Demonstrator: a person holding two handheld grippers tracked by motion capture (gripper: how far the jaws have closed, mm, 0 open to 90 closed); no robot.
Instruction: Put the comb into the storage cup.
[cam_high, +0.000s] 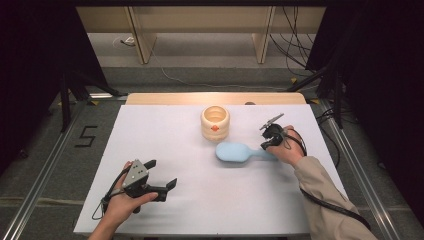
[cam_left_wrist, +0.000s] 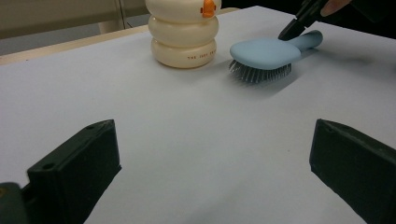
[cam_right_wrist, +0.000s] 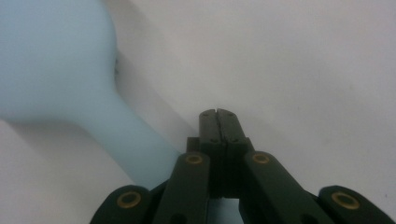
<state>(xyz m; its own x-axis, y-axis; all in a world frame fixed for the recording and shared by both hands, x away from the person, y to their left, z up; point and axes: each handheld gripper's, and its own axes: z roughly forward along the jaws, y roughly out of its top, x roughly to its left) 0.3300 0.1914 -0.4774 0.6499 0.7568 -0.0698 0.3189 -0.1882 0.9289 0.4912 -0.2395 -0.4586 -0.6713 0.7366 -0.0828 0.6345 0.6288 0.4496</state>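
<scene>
While lying bristles-down just beside the pressed-together jaws of the right gripper (cam_right_wrist: 218, 114), handle at their left, light blue hairbrush (cam_high: 239, 152) looks light, rigid plastic — smooth, likely slippery. Best pinched across narrow handle. Left gripper (cam_left_wrist: 210, 172) idle, jaws spread — nothing between.

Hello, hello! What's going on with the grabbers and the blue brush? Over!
Left gripper open, empty. Right gripper shut, empty, beside the blue brush handle. Brush bristles-down on table. Cream jar close behind it.
</scene>
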